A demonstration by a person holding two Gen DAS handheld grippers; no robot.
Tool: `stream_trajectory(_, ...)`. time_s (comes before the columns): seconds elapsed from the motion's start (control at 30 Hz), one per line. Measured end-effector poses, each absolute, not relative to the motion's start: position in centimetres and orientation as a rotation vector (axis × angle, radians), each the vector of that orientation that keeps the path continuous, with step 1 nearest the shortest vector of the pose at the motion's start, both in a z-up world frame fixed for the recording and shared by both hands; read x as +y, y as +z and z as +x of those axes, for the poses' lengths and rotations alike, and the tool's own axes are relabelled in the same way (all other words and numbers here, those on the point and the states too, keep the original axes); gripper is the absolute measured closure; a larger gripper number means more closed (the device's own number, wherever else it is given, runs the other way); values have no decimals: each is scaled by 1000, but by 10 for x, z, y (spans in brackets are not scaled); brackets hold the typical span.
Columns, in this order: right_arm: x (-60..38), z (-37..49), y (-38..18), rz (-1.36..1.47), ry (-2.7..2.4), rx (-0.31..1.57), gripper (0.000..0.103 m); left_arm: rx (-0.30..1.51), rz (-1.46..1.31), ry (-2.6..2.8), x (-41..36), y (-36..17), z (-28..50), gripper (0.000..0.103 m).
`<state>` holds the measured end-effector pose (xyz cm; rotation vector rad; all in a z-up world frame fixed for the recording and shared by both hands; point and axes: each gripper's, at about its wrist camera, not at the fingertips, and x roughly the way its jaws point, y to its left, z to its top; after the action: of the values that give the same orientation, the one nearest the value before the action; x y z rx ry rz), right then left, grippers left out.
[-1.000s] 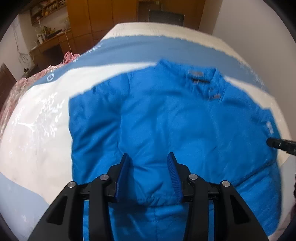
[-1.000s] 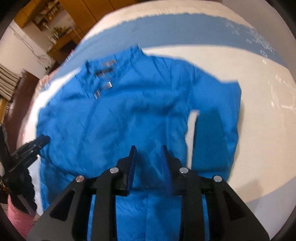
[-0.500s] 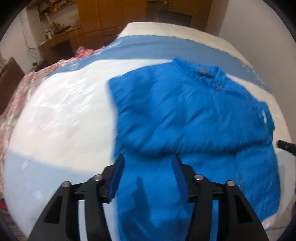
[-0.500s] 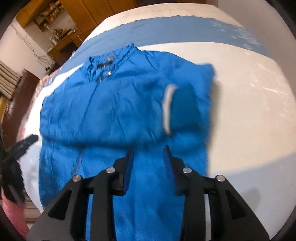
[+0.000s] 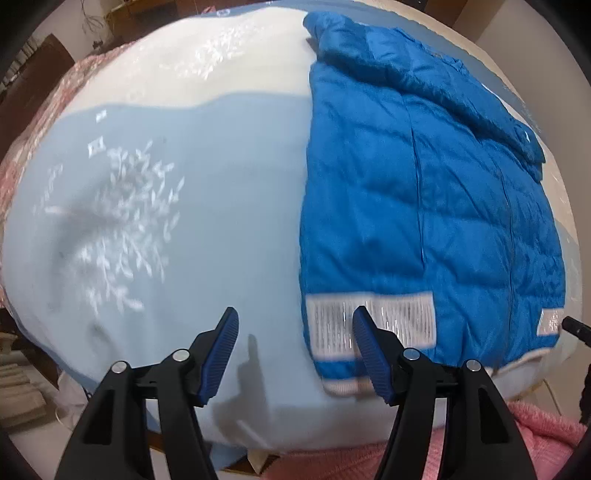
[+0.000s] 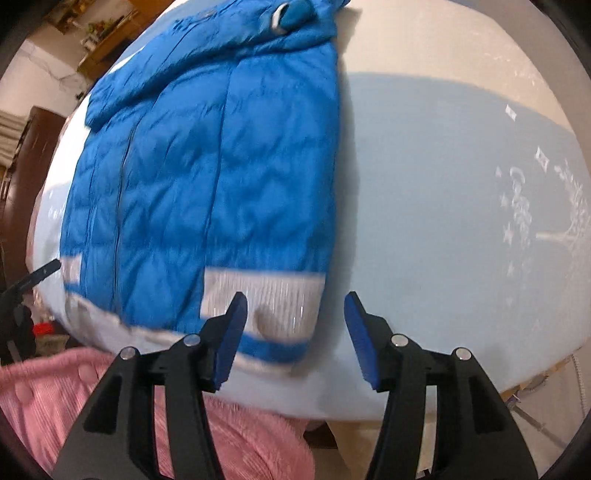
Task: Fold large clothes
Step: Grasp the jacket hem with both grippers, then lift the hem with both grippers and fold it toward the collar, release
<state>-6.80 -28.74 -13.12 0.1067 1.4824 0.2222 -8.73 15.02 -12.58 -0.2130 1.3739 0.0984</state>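
Note:
A blue quilted jacket point(image 5: 413, 192) with white reflective hem bands lies on the bed, sleeves folded across its upper part; it also shows in the right wrist view point(image 6: 207, 170). My left gripper point(image 5: 293, 332) is open and empty, over the jacket's near left hem corner. My right gripper point(image 6: 293, 315) is open and empty, over the jacket's near right hem corner. The tip of the right gripper shows at the right edge of the left wrist view point(image 5: 576, 326), and the tip of the left one at the left edge of the right wrist view point(image 6: 38, 275).
The bed cover point(image 5: 192, 192) is pale blue and white with a leaf print. Pink clothing point(image 6: 48, 391) is at the bed's near edge. Wooden furniture point(image 6: 103, 29) stands at the far side of the room.
Both grippers have pulled back from the jacket's middle toward its hem and opened wider. The hem bands and the bed's near edge have come into view.

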Motion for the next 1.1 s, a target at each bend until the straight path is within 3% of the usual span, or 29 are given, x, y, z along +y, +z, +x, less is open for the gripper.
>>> stream_trajectory(0.33, -279, -83, -163, 184, 284, 1550, 50, 1388, -300, 78, 138, -143, -105, 40)
stream_trajectory(0.37, -279, -83, -167, 205, 294, 1557, 55, 1384, -307, 80, 136, -146, -105, 44)
stream_trajectory(0.47, -281, -84, -168, 225, 331, 1554, 69, 1386, -369, 50, 135, -153, -109, 71)
stream_trajectory(0.57, -285, -87, -161, 209, 370, 1531, 84, 1364, -377, 44, 133, -152, -113, 81)
stream_trajectory(0.63, -285, -87, -158, 224, 386, 1522, 88, 1340, -369, 31, 131, -146, -115, 90)
stream_trajectory(1.1, -293, -56, -90, 264, 483, 1390, 93, 1200, -375, -60, 133, -80, -100, 95)
